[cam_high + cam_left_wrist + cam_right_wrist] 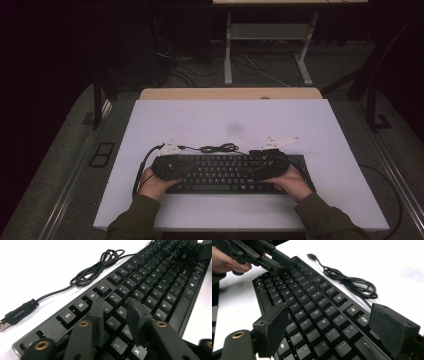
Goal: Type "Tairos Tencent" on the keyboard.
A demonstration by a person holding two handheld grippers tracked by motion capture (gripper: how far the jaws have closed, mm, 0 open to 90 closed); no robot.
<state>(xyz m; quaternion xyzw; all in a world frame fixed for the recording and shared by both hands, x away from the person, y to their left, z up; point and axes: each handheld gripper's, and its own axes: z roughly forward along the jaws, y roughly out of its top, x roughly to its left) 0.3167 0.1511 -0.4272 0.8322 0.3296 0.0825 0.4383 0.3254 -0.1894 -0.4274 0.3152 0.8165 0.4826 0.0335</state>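
Lying flat near the front edge of a white table [150, 120], a black wired keyboard [220, 172] runs left to right between a person's two hands. Its keycaps are low, square and matte black with small pale legends, set in a slim dark frame; letters such as E, R, S and D read clearly in the left gripper view, and O, P and L in the right gripper view. A thin black cable [217, 148] leaves the keyboard's far edge, gathers into a loose coil on the table just beyond it, and ends in a USB plug [17, 315] lying on the bare white surface toward the left. The left gripper [115, 315] hangs just above the keyboard's left end, its two black jaws a small gap apart over the E and R keys, gripping nothing. The right gripper [329, 325] hangs over the right end with its jaws spread wide, the keys showing between them. Green sleeves [135, 215] cover both forearms at the table's near edge.
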